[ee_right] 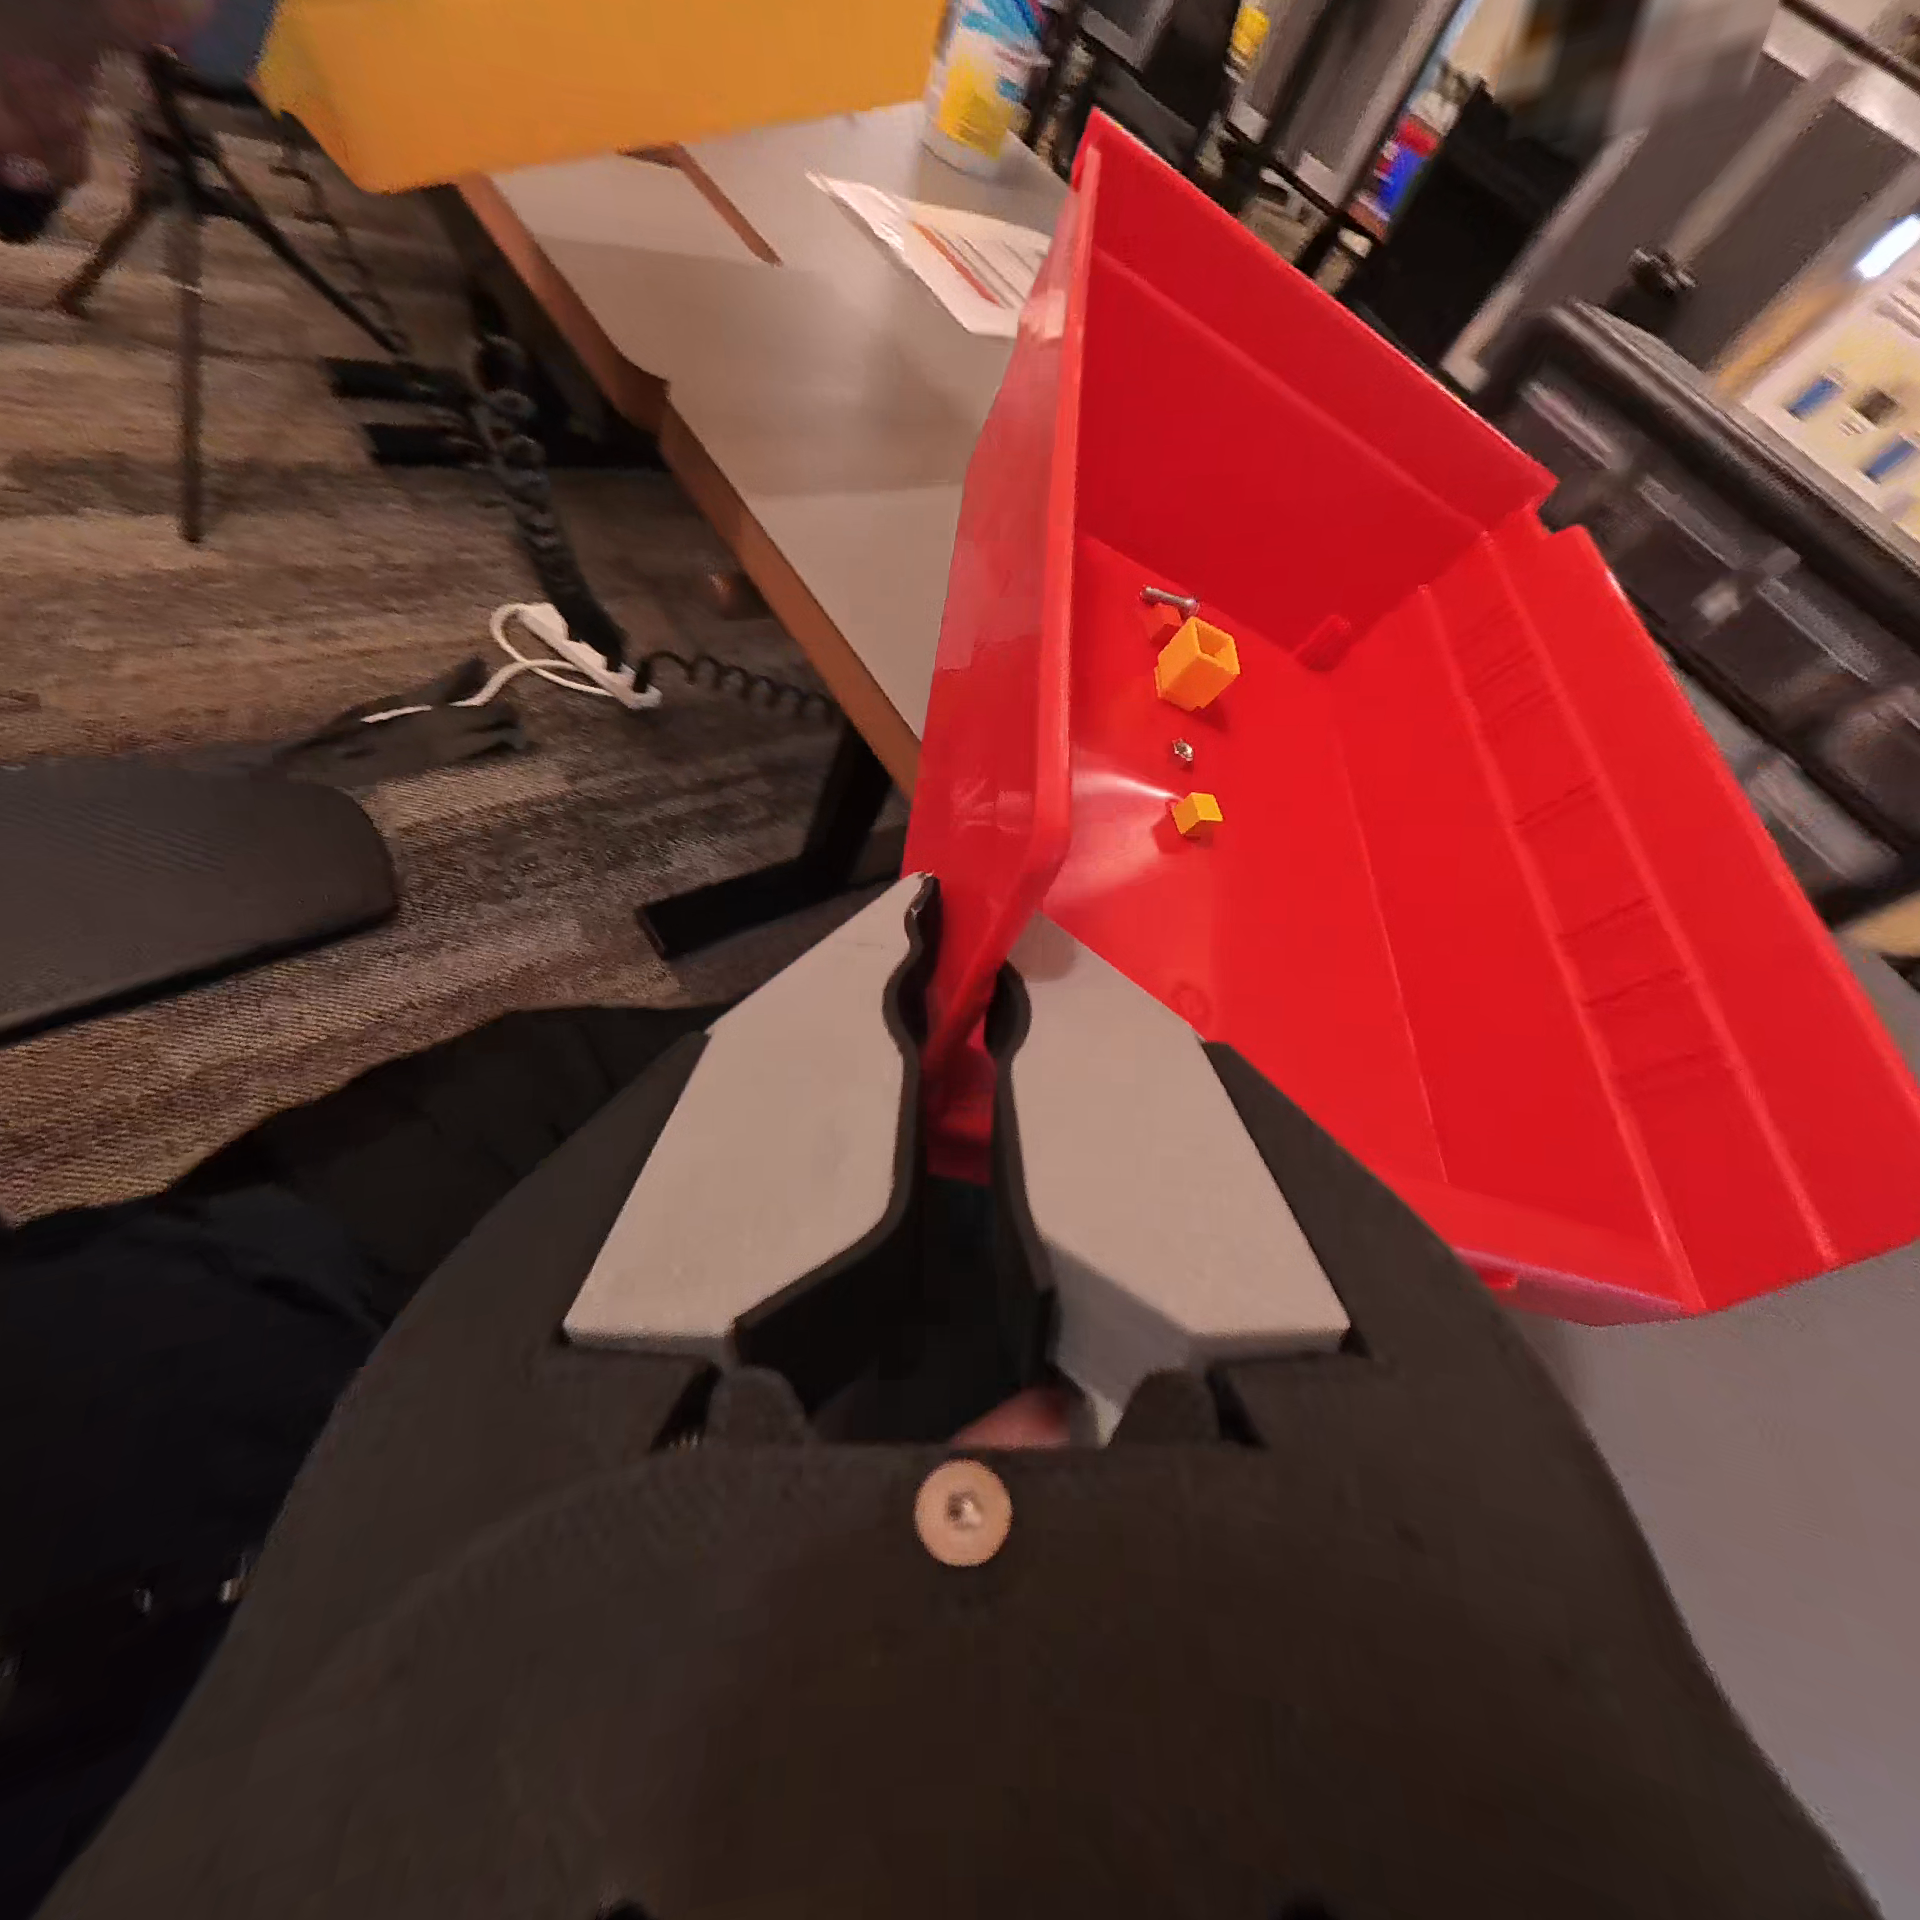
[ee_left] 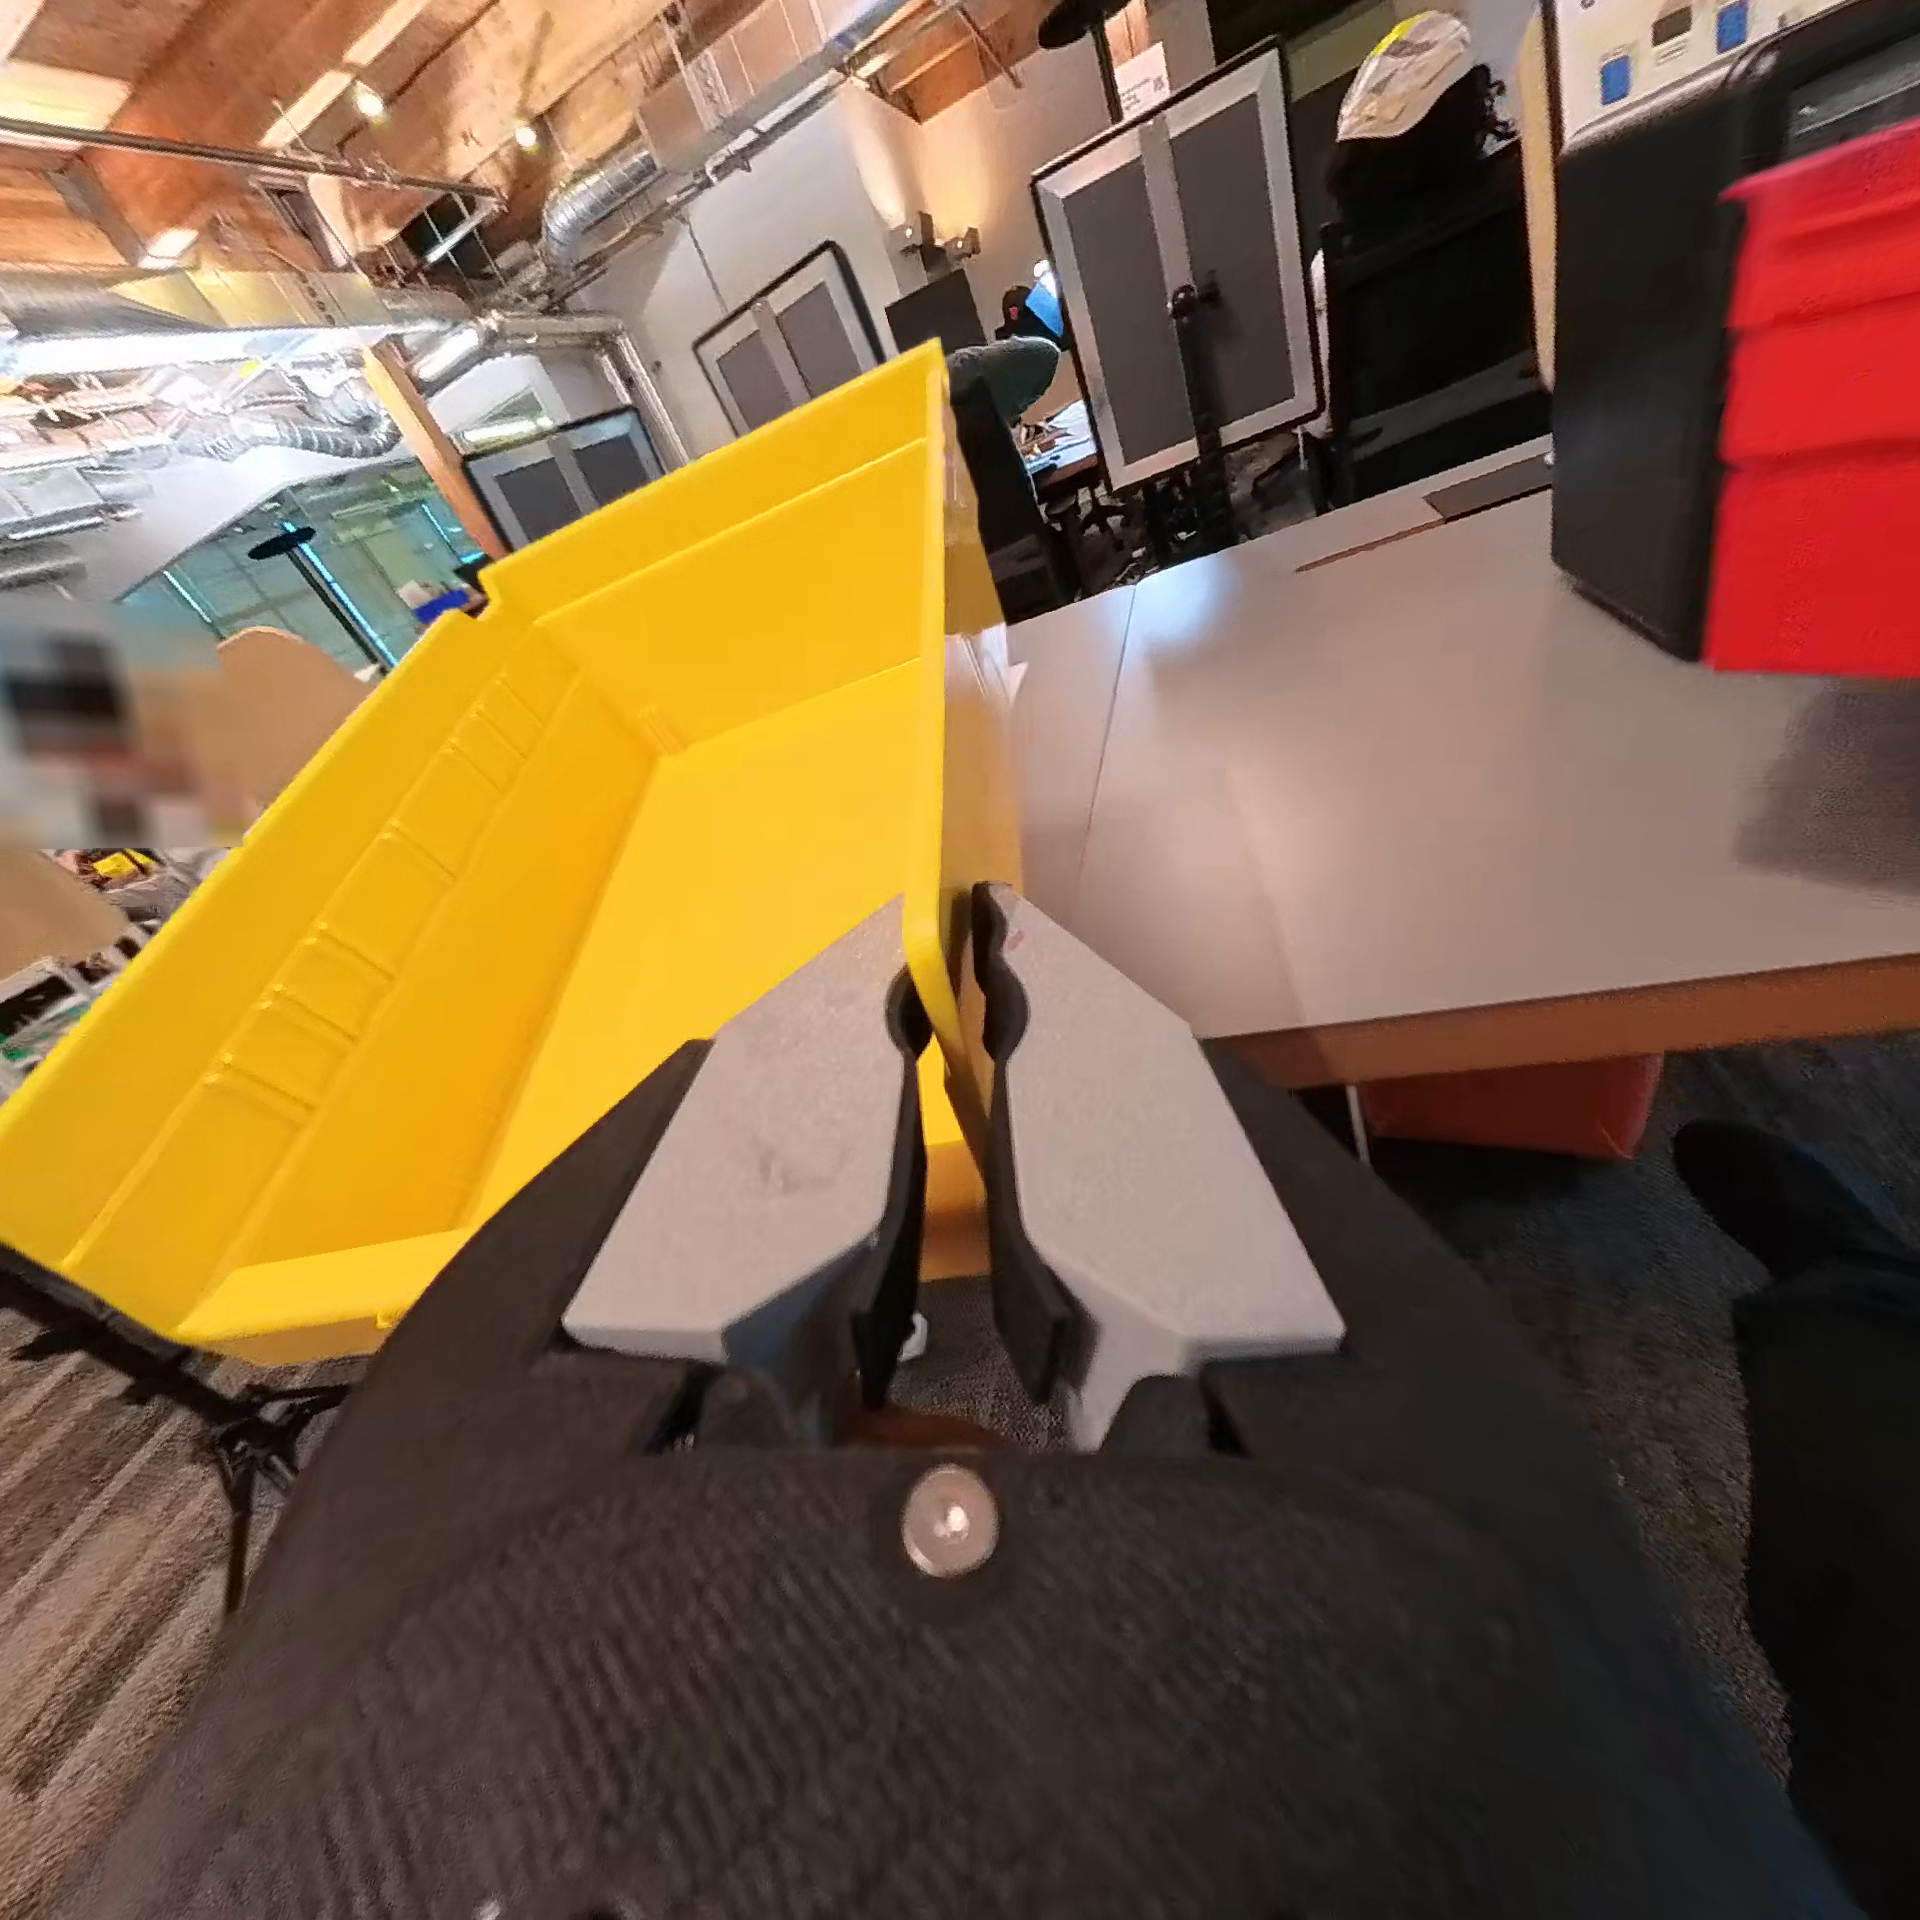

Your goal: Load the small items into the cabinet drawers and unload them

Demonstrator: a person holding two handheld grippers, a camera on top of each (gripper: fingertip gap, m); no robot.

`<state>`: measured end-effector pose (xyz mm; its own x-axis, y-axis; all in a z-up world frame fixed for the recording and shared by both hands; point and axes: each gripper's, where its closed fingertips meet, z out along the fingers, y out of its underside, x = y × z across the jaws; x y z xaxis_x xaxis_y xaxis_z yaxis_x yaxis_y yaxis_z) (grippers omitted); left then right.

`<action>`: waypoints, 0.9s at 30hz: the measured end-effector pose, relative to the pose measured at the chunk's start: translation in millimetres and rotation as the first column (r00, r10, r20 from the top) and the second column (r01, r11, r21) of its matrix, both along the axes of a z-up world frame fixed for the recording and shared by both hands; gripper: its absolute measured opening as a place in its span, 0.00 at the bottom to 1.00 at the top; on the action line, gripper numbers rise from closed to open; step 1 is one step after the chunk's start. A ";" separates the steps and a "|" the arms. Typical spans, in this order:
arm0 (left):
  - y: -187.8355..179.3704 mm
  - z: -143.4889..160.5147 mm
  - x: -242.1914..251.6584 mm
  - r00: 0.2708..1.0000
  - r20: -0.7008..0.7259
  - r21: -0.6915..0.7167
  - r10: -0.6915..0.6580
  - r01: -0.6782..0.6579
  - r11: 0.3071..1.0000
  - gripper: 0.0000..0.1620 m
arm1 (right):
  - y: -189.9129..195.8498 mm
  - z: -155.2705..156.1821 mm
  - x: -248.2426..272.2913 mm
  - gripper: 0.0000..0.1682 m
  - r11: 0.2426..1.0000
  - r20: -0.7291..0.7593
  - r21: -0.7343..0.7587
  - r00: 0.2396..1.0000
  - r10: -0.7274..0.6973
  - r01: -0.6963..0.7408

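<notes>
While left tongs [ee_left: 951, 997] clamp the yellow drawer [ee_left: 582, 831], right tongs [ee_right: 961, 987] grip the red drawer [ee_right: 1455, 883].

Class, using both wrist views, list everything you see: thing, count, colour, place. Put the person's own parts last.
Yellow drawer: one, empty, held tilted left of the table.
Red drawer: one, held tilted at the table edge.
Orange hollow block: one, in the red drawer.
Small orange cube: one, in the red drawer.
Screw: one, silver, at the red drawer's far end.
Nut: one, silver, between the orange pieces.
Cabinet: one, black, red drawers, on the table.
Table: one, grey.
Left claw: clamped on the yellow drawer's wall.
Right claw: clamped on the red drawer's wall.
</notes>
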<state>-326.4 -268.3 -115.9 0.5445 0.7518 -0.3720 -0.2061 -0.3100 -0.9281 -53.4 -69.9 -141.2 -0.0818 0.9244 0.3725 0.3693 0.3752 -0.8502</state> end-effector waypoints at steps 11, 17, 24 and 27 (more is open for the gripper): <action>-46.4 2.0 -0.7 0.998 -0.021 0.023 0.063 -0.062 0.998 0.01 | -38.6 -65.6 -192.4 0.03 0.997 0.072 0.082 0.997 0.003 -0.009; -50.3 -11.5 -3.7 0.998 0.004 0.033 0.067 -0.067 0.997 0.01 | -12.5 -74.3 -283.9 0.03 0.985 0.046 0.015 0.984 -0.172 0.171; -45.0 -13.5 -4.2 0.998 0.006 0.043 0.060 -0.060 0.997 0.01 | -31.8 -62.3 -384.8 0.11 0.970 0.039 0.043 0.969 -0.243 0.241; -46.5 -4.3 1.2 0.999 -0.013 0.057 0.051 -0.050 0.997 0.01 | -40.6 -35.1 -380.6 0.16 0.978 0.010 0.075 0.980 -0.197 0.196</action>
<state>-325.1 -314.7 -120.2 0.4999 0.7984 -0.3356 -0.2049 -0.2675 -0.9415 -434.1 -110.5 -176.3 0.0918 0.8935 0.4396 0.4568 0.3545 -0.8159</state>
